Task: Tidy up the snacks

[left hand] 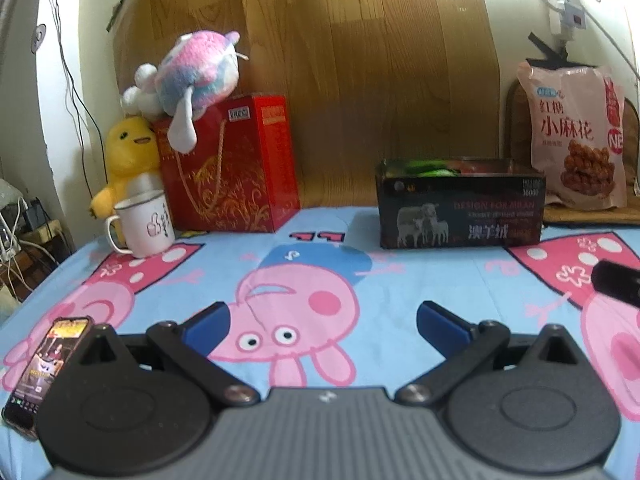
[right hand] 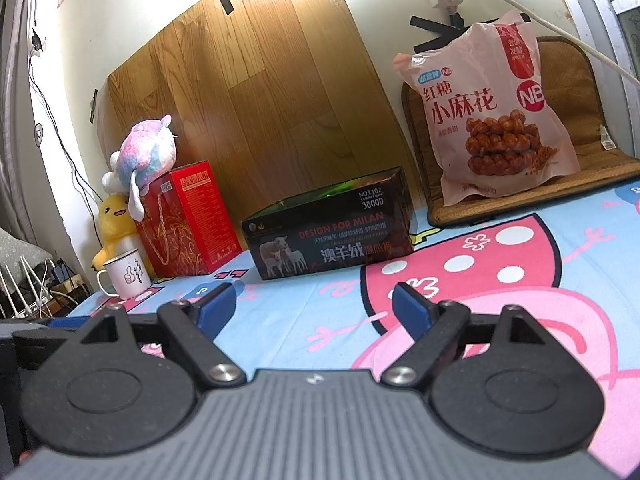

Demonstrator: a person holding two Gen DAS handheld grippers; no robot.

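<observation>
LEFT WRIST VIEW
left gripper (left hand: 323,322): jaws spread wide, nothing between them, blue pads over the cartoon sheet
sheet (left hand: 420,288): light blue with pink pig print, covers the whole surface
dark box (left hand: 460,212): open top, sheep picture on its front, stands on the sheet at the far side, right of centre; green and red things show inside, cannot tell what they are
snack bag (left hand: 576,136): pink, twisted fried dough printed on it, upright behind and right of the dark box, on a brown mat, leaning back
red gift box (left hand: 236,168): far left, cord handle, gold pattern
pastel plush (left hand: 192,76): lies on top of the red gift box
yellow plush (left hand: 124,160): just left of the red gift box
mug (left hand: 144,224): white, thumbs-up drawing, in front of the yellow plush
phone (left hand: 44,372): screen lit, flat on the sheet at near left, partly behind the gripper body
black part (left hand: 616,284): right edge, blurred, cannot tell what it is

RIGHT WRIST VIEW
right gripper (right hand: 312,306): released, wide apart, empty, low over the sheet (right hand: 320,312)
dark box (right hand: 332,236): ahead, just left of centre, well apart from the fingers
snack bag (right hand: 496,112): upright on the brown mat (right hand: 592,160), right of the dark box, not in it
red gift box (right hand: 188,220): left of the dark box, pastel plush (right hand: 148,152) on top
yellow plush (right hand: 114,228): beside the red gift box
mug (right hand: 126,276): in front of it
wood panel (right hand: 260,92): taped on the wall behind
</observation>
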